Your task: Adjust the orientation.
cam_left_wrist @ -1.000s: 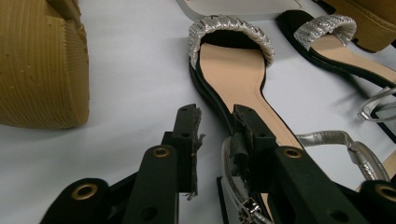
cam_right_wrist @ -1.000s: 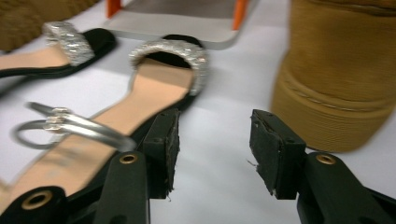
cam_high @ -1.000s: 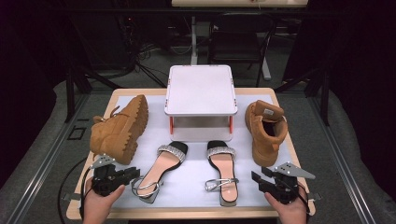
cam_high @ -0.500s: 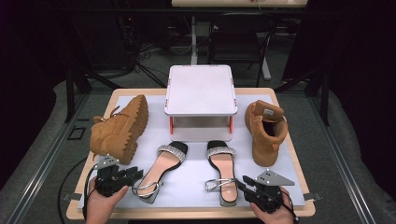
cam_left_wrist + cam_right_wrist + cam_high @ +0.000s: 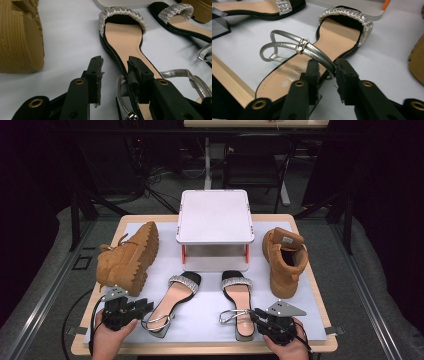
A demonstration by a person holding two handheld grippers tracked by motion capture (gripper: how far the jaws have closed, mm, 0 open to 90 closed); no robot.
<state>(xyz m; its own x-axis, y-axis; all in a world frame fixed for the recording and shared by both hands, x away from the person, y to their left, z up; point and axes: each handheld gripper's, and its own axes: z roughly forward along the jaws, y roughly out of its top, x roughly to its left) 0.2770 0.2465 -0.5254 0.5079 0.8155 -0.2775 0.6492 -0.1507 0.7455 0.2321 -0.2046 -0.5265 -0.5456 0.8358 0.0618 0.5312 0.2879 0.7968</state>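
The left gripper point(image 5: 142, 306) sits at the heel end of the left sandal point(image 5: 172, 300), jaws spread; in the left gripper view one jaw rests over the sole's edge near the silver strap, the other stands on bare table point(image 5: 200, 320). The right gripper point(image 5: 256, 316) meets the right sandal point(image 5: 239, 300) from the side; its jaws, narrowly parted, straddle the silver ankle strap point(image 5: 312, 51) where it joins the sole, not visibly clamped on it.

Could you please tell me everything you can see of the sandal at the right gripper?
The right sandal lies flat on the white table cover, toe toward the white stand. It has a tan insole, black sole, glittery silver toe band and thin silver ankle straps with a small buckle. The right gripper straddles its heel edge, jaws around the strap base.
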